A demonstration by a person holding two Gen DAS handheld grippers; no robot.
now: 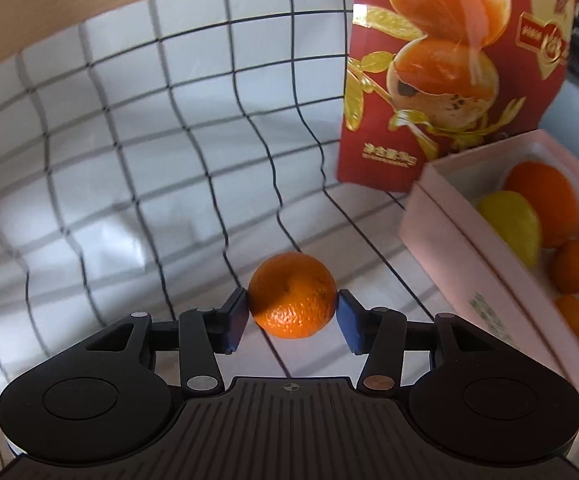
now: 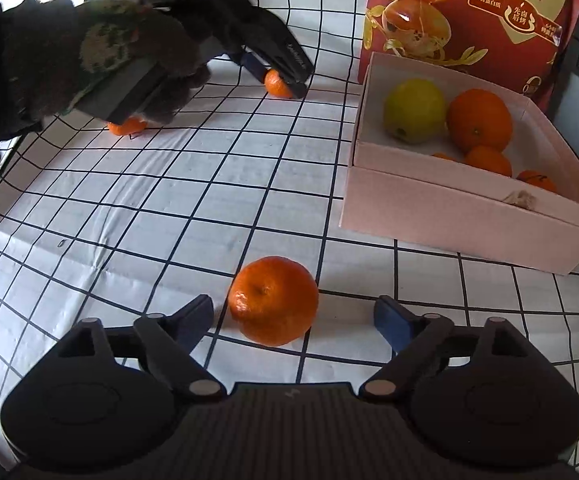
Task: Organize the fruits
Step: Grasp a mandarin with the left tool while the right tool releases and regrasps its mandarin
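I count three mandarins on the checked cloth (image 2: 169, 200): one (image 2: 273, 300), another (image 2: 277, 84), a third (image 2: 125, 126). The pink box (image 2: 469, 216) holds one lemon (image 2: 415, 110), one large orange (image 2: 479, 120) and at least three small mandarins (image 2: 487, 160).

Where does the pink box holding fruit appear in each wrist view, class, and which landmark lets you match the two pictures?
Left wrist view: pink box at the right edge, partly cut off.
Right wrist view: pink box at upper right, fully shown.
Shared landmark: the red printed bag standing just behind it.

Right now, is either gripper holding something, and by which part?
Right gripper: nothing; the large mandarin lies untouched between open jaws. Left gripper: pads flank the small mandarin at its sides; a grip cannot be told.
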